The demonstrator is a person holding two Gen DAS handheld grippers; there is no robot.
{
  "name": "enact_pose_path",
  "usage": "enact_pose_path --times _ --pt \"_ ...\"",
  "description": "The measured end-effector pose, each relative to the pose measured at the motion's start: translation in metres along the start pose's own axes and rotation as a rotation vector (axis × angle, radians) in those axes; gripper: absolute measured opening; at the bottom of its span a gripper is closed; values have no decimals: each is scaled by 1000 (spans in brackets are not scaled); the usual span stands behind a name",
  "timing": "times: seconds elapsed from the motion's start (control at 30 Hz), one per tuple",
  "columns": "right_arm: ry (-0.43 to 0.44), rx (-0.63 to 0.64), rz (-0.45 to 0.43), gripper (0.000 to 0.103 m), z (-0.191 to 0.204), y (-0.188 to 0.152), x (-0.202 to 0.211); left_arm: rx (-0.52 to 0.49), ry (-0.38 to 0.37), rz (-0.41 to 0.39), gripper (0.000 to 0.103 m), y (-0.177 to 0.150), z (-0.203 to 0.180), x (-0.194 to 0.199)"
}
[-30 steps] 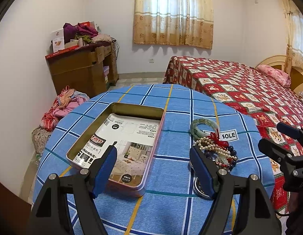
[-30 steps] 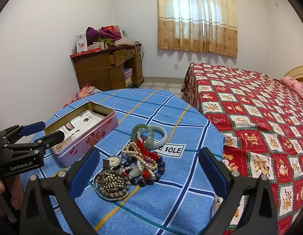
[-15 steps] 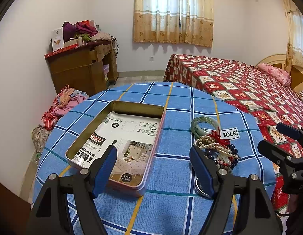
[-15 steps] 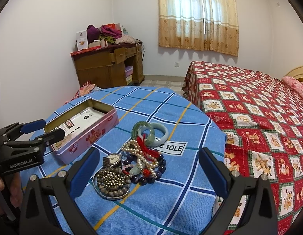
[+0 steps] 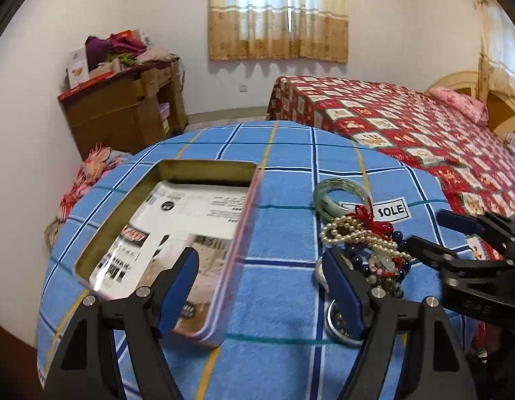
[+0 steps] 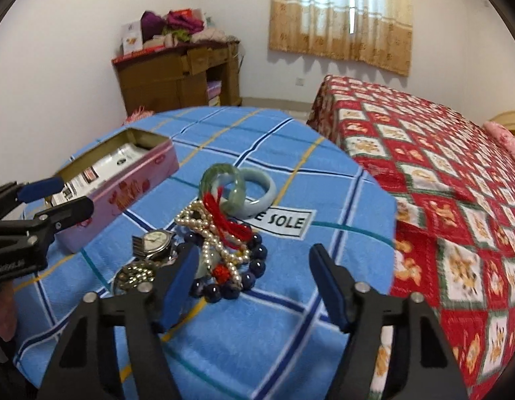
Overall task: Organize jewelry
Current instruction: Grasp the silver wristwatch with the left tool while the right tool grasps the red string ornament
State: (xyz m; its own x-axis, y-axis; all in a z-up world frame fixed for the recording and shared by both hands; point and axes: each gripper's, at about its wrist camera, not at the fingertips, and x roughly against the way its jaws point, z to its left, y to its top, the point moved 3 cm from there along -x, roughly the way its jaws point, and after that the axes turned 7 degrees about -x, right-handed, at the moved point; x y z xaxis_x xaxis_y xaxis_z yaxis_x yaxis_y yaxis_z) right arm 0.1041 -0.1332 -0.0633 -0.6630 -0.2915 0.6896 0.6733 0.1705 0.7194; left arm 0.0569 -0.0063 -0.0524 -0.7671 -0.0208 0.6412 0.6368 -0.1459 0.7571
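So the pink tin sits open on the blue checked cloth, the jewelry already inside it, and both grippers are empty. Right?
Not quite: the jewelry is not in the tin. It lies in a heap on the cloth beside it, as the right wrist view shows; the tin holds only a printed sheet. The rest stands: the left gripper and right gripper hold nothing.

On the round table [image 6: 324, 173], the open tin [image 6: 124, 183] sits to the left with a printed sheet [image 5: 177, 230] lying inside, the jewelry pile [image 6: 221, 250] lies to its right with two bangles [image 6: 237, 188] at the far edge, and a bed [image 6: 440, 166] stands behind-right.
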Motion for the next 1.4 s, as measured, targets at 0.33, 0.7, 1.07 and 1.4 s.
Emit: enact_pose_path --times 0.33,0.7,1.07,1.4 --pt "74 29 61 51 16 19 -33 -7 -11 15 77 8 -5 -18" --pt "127 14 16 4 13 19 -22 26 -24 13 77 4 6 -15" --pt "116 -48 -53 4 -8 15 8 -14 -47 14 77 2 -9 -12" --pt "123 -48 -35 4 -9 8 3 -85 -100 55 76 3 -39 -29"
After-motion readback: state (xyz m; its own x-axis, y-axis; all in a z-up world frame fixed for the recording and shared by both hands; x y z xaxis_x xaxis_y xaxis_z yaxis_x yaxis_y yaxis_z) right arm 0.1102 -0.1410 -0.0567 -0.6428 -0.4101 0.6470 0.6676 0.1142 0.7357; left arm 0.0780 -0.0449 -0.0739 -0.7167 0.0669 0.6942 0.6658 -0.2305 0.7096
